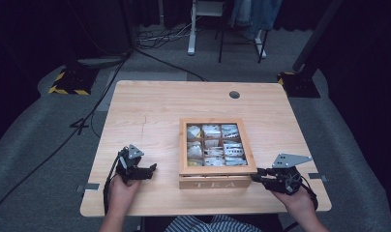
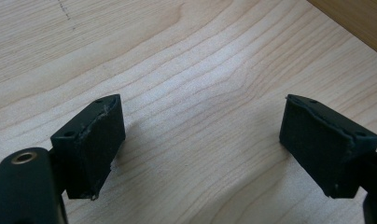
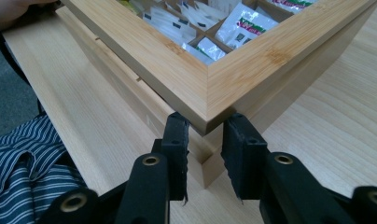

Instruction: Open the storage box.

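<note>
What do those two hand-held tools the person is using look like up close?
Both are black two-jaw grippers. The left gripper and right gripper each carry a grey three-cornered plate on top and trail a black cable. Their jaws end in blocky black pads with worn, frayed edges, fixed by brass-coloured screws. The person's forearms are bare; blue-and-white striped clothing shows below.

Thing: tea box, light wood, square, "TEA" lettered on its front wall.
Lid: framed, with a clear pane (the lid corner overhangs the box body slightly), lying closed or nearly so.
Contents: tea bags in white and pale wrappers, sorted into a grid of compartments, seen through the pane.
Pose: upright, flat on the table, front wall facing the person.
Place: right of the table's middle, near the front edge.
Contact: its front right corner sits between the right gripper's jaws.
</note>
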`<state>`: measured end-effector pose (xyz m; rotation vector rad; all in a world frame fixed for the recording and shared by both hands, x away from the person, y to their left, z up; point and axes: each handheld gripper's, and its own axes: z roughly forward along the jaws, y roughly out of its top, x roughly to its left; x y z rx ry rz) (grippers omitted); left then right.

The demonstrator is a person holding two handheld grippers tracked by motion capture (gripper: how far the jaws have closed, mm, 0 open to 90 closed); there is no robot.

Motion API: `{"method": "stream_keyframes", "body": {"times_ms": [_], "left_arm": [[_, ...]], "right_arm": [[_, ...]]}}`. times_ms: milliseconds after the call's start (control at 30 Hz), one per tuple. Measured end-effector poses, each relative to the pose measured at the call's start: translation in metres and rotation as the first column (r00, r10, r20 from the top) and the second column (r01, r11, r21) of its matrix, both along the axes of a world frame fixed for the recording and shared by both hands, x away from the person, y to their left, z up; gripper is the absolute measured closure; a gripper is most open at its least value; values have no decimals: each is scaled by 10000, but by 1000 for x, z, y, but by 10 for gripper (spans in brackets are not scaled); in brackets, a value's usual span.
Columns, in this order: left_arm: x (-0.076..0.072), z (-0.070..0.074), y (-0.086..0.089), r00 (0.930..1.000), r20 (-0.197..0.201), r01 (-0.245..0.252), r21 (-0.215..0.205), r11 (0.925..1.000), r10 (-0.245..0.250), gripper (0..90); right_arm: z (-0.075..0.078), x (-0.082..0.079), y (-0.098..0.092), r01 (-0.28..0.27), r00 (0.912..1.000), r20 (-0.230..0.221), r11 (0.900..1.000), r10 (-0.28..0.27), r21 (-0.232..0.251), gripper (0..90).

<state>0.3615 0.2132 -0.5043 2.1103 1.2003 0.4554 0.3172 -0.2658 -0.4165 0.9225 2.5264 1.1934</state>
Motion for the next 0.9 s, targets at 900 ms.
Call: {"method": "stream_keyframes", "body": {"times_ms": [900], "left_arm": [[1, 0, 0, 10000, 11, -33, -29, 10000, 33, 147]], "right_arm": [[36, 8, -1, 484, 9979, 392, 9962, -513, 723, 794]]}}
